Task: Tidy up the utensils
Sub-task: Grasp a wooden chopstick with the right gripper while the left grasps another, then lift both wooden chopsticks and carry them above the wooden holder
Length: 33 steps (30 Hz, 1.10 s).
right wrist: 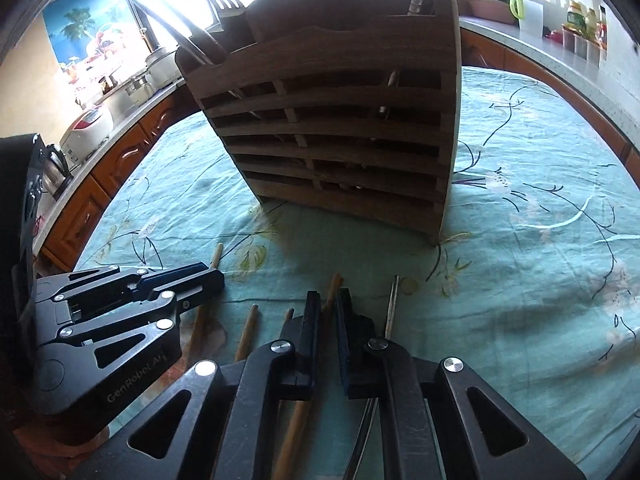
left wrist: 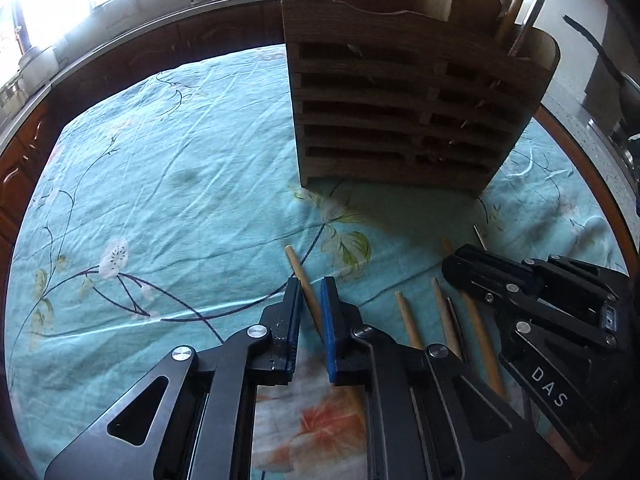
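Our left tongs (left wrist: 311, 300) pinch one chopstick (left wrist: 302, 280) near the desk's front edge; our right tongs (right wrist: 329, 312) clamp another stick (right wrist: 334, 286). Thin sticks may swivel or slip when lifted, nudge the loose ones between, or snag the rack (left wrist: 400, 120) slats.

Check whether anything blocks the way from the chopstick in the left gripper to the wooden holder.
Nothing visible does. The left gripper is shut on a wooden chopstick, and only bare tablecloth lies between it and the wooden holder. The right gripper, shut on another chopstick, sits off to the side.
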Each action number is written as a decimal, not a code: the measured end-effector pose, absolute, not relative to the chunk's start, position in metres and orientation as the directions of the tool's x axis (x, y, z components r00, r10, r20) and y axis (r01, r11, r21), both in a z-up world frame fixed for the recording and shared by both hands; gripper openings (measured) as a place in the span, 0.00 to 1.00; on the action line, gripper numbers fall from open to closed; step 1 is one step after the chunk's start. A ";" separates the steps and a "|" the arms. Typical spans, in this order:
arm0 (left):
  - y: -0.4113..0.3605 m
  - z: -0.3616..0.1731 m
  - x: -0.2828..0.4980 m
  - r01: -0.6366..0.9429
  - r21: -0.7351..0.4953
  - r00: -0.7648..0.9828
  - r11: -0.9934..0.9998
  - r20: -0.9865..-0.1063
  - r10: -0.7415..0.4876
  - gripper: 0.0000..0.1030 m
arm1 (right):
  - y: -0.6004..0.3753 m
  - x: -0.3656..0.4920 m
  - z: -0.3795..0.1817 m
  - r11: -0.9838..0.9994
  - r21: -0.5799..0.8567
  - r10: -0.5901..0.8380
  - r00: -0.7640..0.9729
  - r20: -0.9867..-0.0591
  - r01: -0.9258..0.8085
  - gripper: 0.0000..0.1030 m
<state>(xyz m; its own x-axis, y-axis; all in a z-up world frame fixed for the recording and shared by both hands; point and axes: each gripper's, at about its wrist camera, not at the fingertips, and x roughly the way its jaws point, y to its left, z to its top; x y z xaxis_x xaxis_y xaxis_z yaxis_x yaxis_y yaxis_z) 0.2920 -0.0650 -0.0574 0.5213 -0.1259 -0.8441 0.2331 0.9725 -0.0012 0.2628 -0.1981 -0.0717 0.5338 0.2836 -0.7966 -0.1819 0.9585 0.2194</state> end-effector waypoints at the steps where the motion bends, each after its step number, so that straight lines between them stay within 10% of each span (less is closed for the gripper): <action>1: -0.064 -0.057 0.291 0.233 -0.013 0.520 0.972 -0.844 -0.135 0.07 | -0.196 0.263 -0.072 0.958 0.225 0.286 0.533 -0.796 -0.179 0.07; 33: 0.022 0.102 0.183 0.264 -0.271 0.748 0.926 -0.548 -0.373 0.04 | -0.236 0.171 0.084 0.903 0.354 0.400 0.776 -0.487 -0.243 0.05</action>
<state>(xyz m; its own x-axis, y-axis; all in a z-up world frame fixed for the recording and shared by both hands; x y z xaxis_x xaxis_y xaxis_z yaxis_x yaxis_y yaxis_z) 0.1828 0.0223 0.1016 0.7483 -0.3733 -0.5483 0.2637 0.9259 -0.2705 0.1706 -0.2357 0.0844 0.7764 0.3999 -0.4871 -0.2431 0.9031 0.3539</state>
